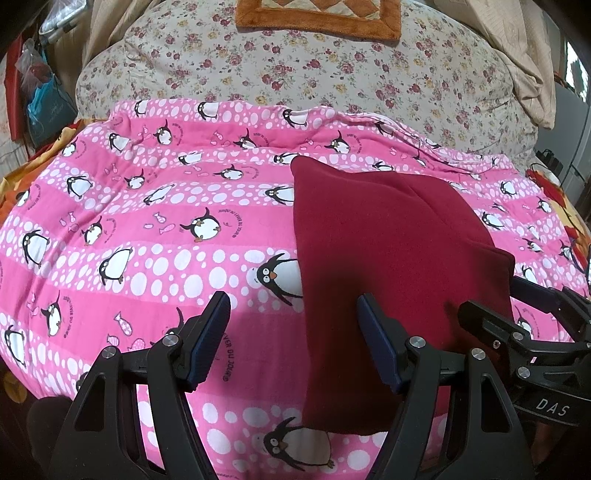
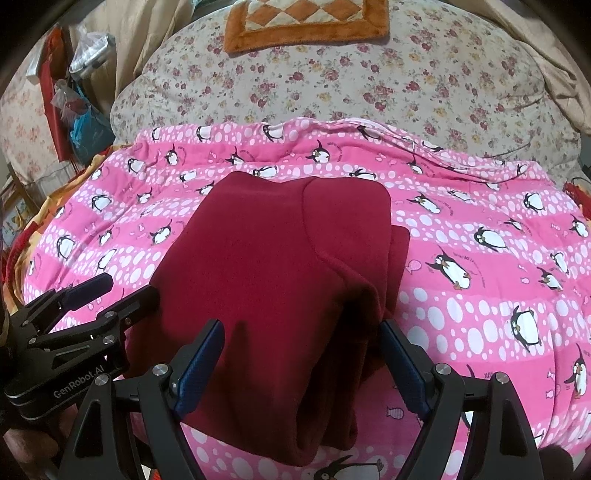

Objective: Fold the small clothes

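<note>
Pink penguin-print blanket (image 1: 147,229), floral quilt (image 1: 332,74) behind it, orange-bordered patchwork mat (image 1: 317,22), plastic bags (image 2: 81,122) at left

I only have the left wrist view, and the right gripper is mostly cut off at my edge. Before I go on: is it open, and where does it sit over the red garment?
Observer: The right gripper is open, with its fingers spread on either side of the near part of the red garment.
Operator: Is the garment's right edge folded flush?
Observer: Not quite. A lower layer sticks out past the top flap on that side.
</note>
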### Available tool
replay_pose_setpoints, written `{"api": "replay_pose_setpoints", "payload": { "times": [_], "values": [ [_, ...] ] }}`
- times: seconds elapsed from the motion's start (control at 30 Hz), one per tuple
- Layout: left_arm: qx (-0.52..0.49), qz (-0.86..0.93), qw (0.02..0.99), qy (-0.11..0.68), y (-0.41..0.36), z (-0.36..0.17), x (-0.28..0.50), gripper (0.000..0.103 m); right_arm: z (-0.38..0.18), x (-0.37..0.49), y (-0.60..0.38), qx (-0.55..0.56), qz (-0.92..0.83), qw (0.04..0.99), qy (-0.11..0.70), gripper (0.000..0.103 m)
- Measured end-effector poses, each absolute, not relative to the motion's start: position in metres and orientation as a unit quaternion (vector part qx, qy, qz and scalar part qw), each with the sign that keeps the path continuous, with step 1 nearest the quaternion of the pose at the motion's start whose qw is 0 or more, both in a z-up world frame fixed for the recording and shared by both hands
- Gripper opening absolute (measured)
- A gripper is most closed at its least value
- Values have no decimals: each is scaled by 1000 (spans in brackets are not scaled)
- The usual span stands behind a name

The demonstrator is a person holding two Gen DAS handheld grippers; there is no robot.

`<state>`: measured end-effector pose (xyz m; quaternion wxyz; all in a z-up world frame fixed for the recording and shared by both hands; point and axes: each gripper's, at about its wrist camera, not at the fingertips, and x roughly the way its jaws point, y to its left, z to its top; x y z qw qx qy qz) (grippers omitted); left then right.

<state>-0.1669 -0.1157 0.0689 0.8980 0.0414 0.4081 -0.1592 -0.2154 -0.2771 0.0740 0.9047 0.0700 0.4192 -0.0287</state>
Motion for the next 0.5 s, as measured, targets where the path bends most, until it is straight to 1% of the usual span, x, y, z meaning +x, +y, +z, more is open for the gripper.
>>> {"api": "replay_pose_setpoints", "payload": {
  "times": [0.5],
  "values": [
    [43, -160, 899, 405, -116, 69, -166, 71, 74, -215, -276, 72, -29, 904, 420, 84]
  ]
}}
